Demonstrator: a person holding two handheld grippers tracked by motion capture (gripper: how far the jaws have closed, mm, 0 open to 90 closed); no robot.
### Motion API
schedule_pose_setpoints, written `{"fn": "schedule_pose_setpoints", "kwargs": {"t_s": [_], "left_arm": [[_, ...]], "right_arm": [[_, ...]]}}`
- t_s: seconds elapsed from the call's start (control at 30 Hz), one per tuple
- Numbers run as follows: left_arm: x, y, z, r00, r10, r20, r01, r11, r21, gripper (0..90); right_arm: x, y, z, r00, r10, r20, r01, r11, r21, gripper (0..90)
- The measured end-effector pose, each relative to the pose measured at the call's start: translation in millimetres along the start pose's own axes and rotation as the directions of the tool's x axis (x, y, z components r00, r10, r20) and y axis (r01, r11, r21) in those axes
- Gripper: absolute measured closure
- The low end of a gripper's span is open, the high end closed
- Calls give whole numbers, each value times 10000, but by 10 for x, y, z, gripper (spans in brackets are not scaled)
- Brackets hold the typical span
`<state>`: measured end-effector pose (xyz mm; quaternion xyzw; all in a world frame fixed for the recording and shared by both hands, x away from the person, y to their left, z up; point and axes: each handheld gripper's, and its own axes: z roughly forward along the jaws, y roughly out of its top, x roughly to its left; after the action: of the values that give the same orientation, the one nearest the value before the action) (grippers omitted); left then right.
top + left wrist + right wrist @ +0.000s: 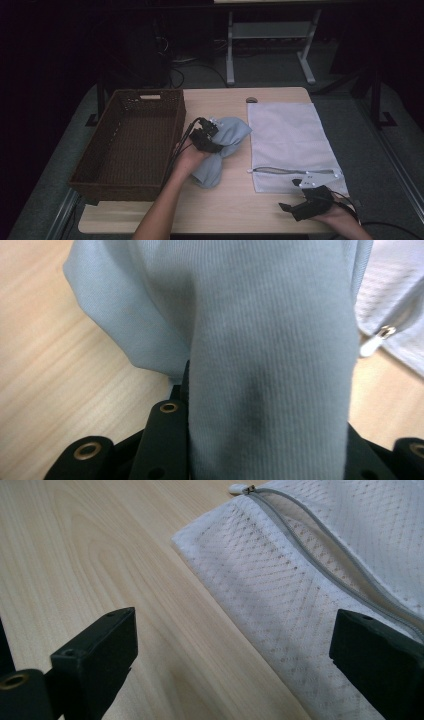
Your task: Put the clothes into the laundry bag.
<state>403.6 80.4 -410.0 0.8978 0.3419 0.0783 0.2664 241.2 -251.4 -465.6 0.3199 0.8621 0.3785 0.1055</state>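
A light blue cloth lies bunched on the wooden table between the basket and the mesh bag. My left gripper is shut on the cloth's middle. In the left gripper view a thick fold of the cloth runs up from between the black fingers. A white mesh laundry bag lies flat at the right, its grey zipper partly undone. My right gripper rests low at the front right, open, its jaws astride the bag's near corner with nothing held.
A dark brown wicker basket stands on the left part of the table, beside my left hand. A small dark object sits near the far edge. Beyond the table are desk legs and cables on the floor.
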Motion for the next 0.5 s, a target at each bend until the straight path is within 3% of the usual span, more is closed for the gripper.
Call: {"fn": "schedule_pose_setpoints", "kwargs": {"t_s": [0.13, 0.3, 0.5], "left_arm": [[50, -62, 122, 9992, -410, 29, 410, 9991, 88, 674], [81, -155, 245, 9988, -466, 154, 462, 9986, 268, 666], [54, -158, 253, 9993, -368, 76, 365, 9985, 402, 660]], "right_arm": [[1, -2, -2, 10000, -11, 0, 11, 10000, -9, 50], [-2, -1, 2, 10000, -3, -13, 3, 10000, 9, 50], [9, 1, 7, 10000, -7, -21, 7, 10000, 38, 50]]}}
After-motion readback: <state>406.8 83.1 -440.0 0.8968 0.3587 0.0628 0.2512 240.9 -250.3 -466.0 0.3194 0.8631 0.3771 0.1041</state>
